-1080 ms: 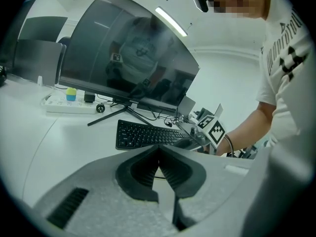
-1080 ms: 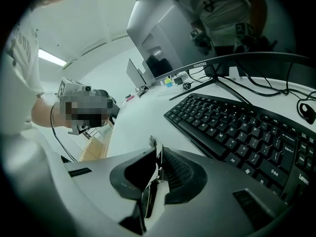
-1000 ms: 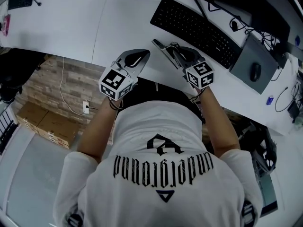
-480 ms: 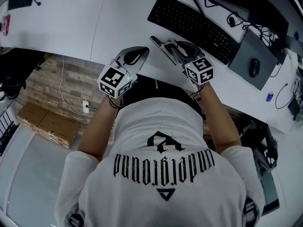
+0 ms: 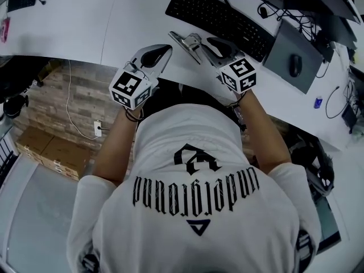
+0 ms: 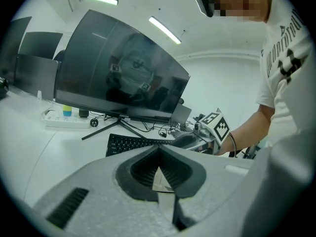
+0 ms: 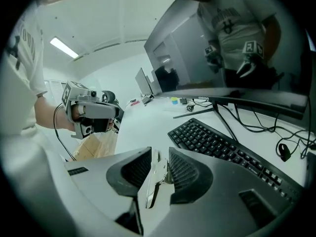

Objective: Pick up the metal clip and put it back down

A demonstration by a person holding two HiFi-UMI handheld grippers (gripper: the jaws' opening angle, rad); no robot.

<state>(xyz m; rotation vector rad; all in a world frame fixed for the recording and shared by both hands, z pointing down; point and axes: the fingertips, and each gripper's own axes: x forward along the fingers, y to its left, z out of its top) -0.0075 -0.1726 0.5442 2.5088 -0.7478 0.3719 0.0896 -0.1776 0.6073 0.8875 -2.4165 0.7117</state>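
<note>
— Okay, right hand-held gripper (image 5: 203,43)?
— Pinching the metal clip (image 5: 183,39). In the right gripper view both jaws squeeze the clip (image 7: 154,174), which stands roughly on edge with its long end coming back toward the camera.
— Where's that against the keyboard (image 5: 219,16)?
— Just on the near side of the keyboard, by its left end, close but not touching it. The clip pokes out past the jaws leftward, roughly along the keyboard's front edge. Can't tell if it touches the table (image 5: 74,27) or is lifted.
— Left hand-held gripper (image 5: 166,50)?
— Jaws pressed together, nothing between them; the left gripper view shows them meeting. It sits further out past the keyboard's left end, on the near side, near the clip's free end but apart from it.
— Anything else?
— Mouse (image 5: 294,65) on a grey pad past the keyboard's right end. Monitor (image 6: 118,73) stands behind the keyboard.
</note>
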